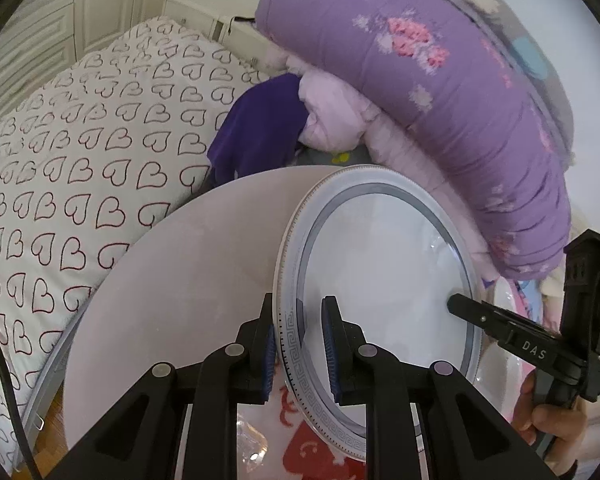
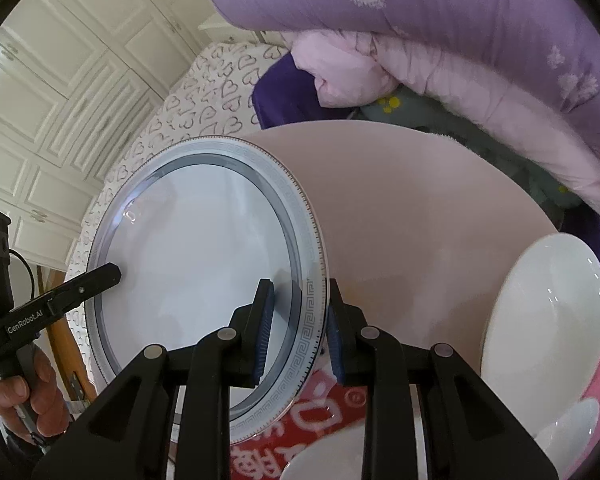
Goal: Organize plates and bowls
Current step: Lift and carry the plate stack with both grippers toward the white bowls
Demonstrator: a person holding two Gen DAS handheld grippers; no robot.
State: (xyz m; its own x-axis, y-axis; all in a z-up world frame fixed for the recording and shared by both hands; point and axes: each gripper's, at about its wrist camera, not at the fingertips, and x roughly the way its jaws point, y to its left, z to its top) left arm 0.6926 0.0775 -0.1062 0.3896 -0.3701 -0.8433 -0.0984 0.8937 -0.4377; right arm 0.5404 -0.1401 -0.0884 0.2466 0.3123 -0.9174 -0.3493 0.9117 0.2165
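Left gripper [image 1: 298, 346], foreground of the left wrist view: both blue-padded fingers [image 1: 269, 356] clamped on the near rim of a white plate with a grey band and a Greek-key border [image 1: 380, 256], one finger on each face of the rim; the plate is held tilted, clear of the surface below. Right gripper [image 2: 298, 334], foreground of the right wrist view: closed likewise on the opposite side of the same plate [image 2: 204, 248], its pads straddling the patterned rim; each gripper appears in the other's view as a black finger lying against the plate's centre, the right one [image 1: 466, 304] with a hand [image 1: 548, 416] on its handle, the left one [image 2: 100, 276] likewise with a hand [image 2: 24, 400] below it. Beneath the plate, a red-and-white printed cloth [image 2: 324, 416]; beside it to the right, a plain white bowl [image 2: 548, 320], with the edges of two further white dishes [image 2: 572, 428] nearer the camera, their form not clear. Behind the plate, a round pale-pink tabletop [image 1: 188, 264]; beyond its edge, a bed cover printed with heart outlines [image 1: 76, 168], a dark purple cloth [image 1: 256, 128], and a rolled lilac quilt with pink flowers [image 1: 440, 92] over pale-pink bedding [image 2: 340, 76]; farthest, cream panelled wardrobe doors [image 2: 60, 92].
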